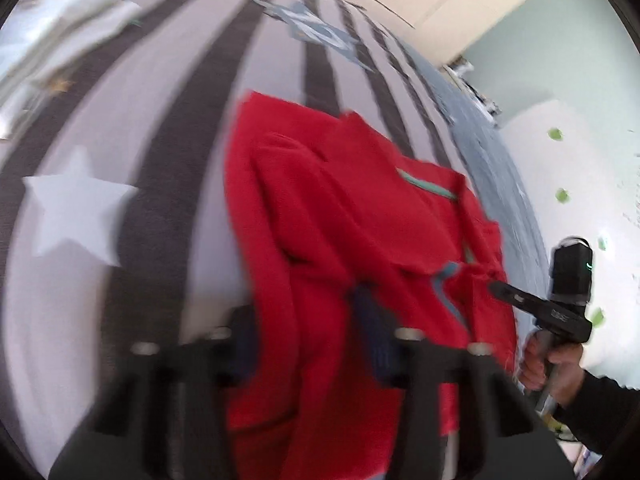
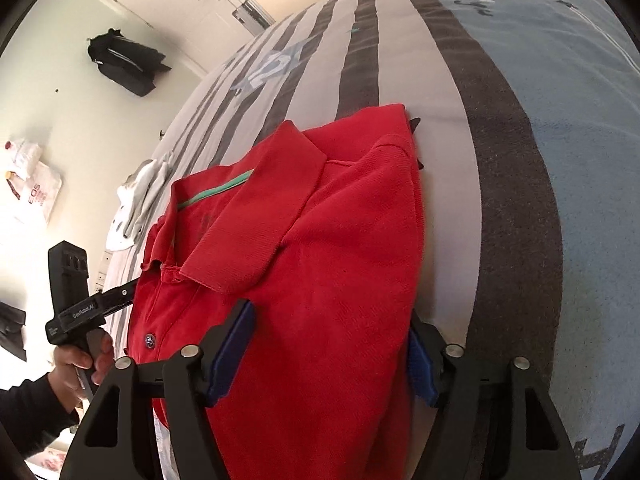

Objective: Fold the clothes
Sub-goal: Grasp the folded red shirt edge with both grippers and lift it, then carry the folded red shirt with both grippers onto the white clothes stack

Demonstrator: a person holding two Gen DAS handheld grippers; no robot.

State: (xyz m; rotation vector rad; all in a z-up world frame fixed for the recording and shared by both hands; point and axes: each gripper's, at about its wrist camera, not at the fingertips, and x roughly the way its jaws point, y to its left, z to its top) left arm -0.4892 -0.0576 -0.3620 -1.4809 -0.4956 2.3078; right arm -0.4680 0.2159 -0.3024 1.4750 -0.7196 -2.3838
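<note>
A folded red polo shirt (image 2: 320, 240) with a green-trimmed collar lies on the striped bed cover (image 2: 400, 80). My right gripper (image 2: 328, 356) is open. Its left pad (image 2: 236, 344) rests on the cloth and its right pad (image 2: 420, 368) is at the shirt's right edge. In the left wrist view the red polo shirt (image 1: 340, 208) bunches in creases down into my left gripper (image 1: 308, 336), which is shut on it, though this view is blurred. My right gripper (image 1: 494, 289) touches the shirt's right side there. My left gripper (image 2: 130, 294) reaches into the shirt's left edge.
A white garment (image 2: 136, 200) is crumpled on the bed's left side. White cloth (image 1: 60, 28) lies at the far left of the bed. A dark jacket (image 2: 124, 64) hangs on the wall. A blue band (image 2: 580, 140) runs along the cover's right.
</note>
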